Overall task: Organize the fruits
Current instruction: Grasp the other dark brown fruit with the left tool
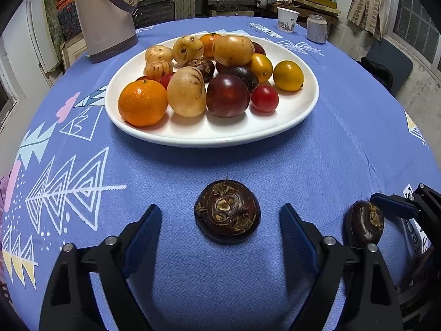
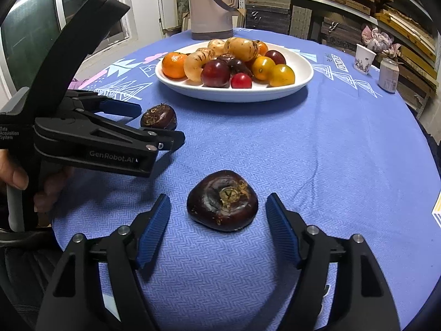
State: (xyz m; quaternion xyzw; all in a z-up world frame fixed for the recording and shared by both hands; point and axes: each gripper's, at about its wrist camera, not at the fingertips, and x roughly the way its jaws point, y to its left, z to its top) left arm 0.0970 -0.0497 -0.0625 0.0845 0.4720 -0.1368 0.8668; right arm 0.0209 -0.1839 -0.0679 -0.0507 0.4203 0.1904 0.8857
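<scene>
- Shelves stacked with boards and boxes fill the background, behind a round table under a blue cloth [image 1: 248, 165] printed with white triangle patterns.
- White plate [image 1: 303, 110] sits in the upper middle of both views, heaped with fruit: an orange [image 1: 142, 102] at its lower left edge, pale speckled fruits, a dark plum [image 1: 227, 95], a red tomato [image 1: 264, 98] and a yellow fruit [image 1: 288, 75] to the right.
- Beige jug [image 1: 104, 19] stands at the upper left of the left view, beyond the plate.
- Paper cup [image 1: 287, 19] and a can [image 1: 317, 28] stand side by side at the upper right.
- Left gripper [image 1: 220, 220] fills the bottom of its view, jaws apart; a dark water chestnut [image 1: 227, 211] lies on the cloth between the pads, touching neither.
- Right gripper [image 2: 217, 215] likewise has its jaws apart around a second chestnut [image 2: 222, 200], which lies on the cloth clear of both pads.
- In the right view a hand [image 2: 16, 176] at the left edge holds the left gripper.
</scene>
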